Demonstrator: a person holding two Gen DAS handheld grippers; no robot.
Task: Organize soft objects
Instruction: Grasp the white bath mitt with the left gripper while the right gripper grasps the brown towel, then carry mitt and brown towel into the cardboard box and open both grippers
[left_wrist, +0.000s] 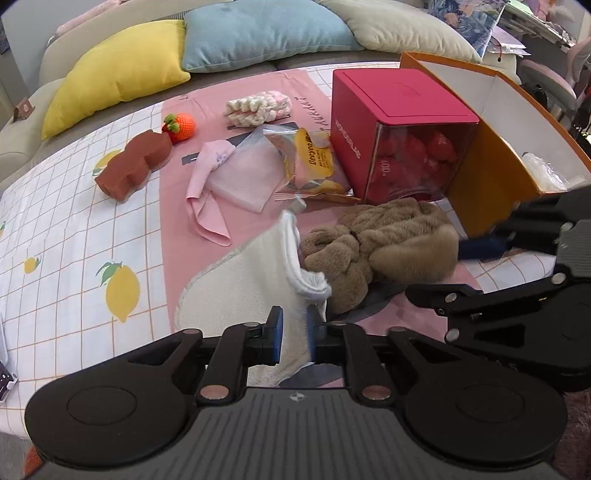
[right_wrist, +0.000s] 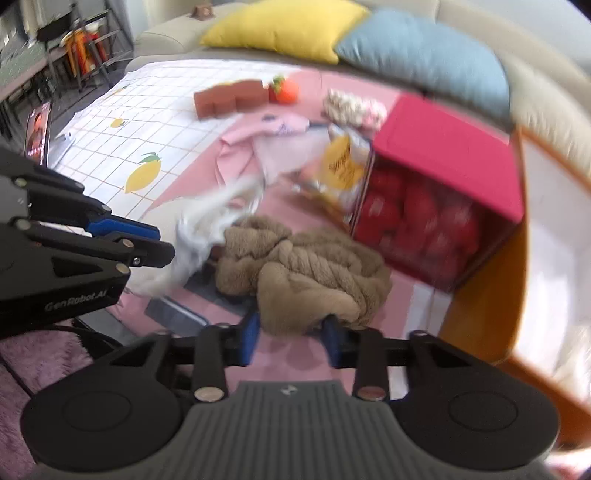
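The cream-white fleecy cloth (left_wrist: 255, 273) lies crumpled on the pink part of the lemon-printed sheet (left_wrist: 74, 236) covering the surface, just beside and touching the tan plush rope-twisted blanket (left_wrist: 384, 243), which sits heaped in front of the magenta box with a clear window full of red pieces (left_wrist: 399, 122). Both look light, limp and shapeless; they will likely sag and trail from wherever they are pinched, so a thick fold or bunched edge is the best hold, not a single thin layer that could slide out. The left gripper (left_wrist: 295, 334) has its blue-padded fingers (left_wrist: 276, 338) partly apart, with the near edge of the white cloth running between them; the pads look close to the fabric, yet whether they press it I cannot say for sure, and it reads as a loosened hold. The right gripper (right_wrist: 291, 341) stands about half open with a hanging lobe of the tan blanket (right_wrist: 306, 269) between its fingers (right_wrist: 252, 338), with gaps on both sides, so it is not clamped. The orange cardboard box with a white inside (left_wrist: 491, 147) beside the magenta one seems a likely bin, but its floor is mostly cut off and only a crinkled clear wrapper shows in it. The right wrist view is smeared with blur, so the yellow snack bag (right_wrist: 343, 166) and pink cloth (right_wrist: 251, 144) are vague there. What lies under the tan heap is hidden, apart from a grey patch at its edge.
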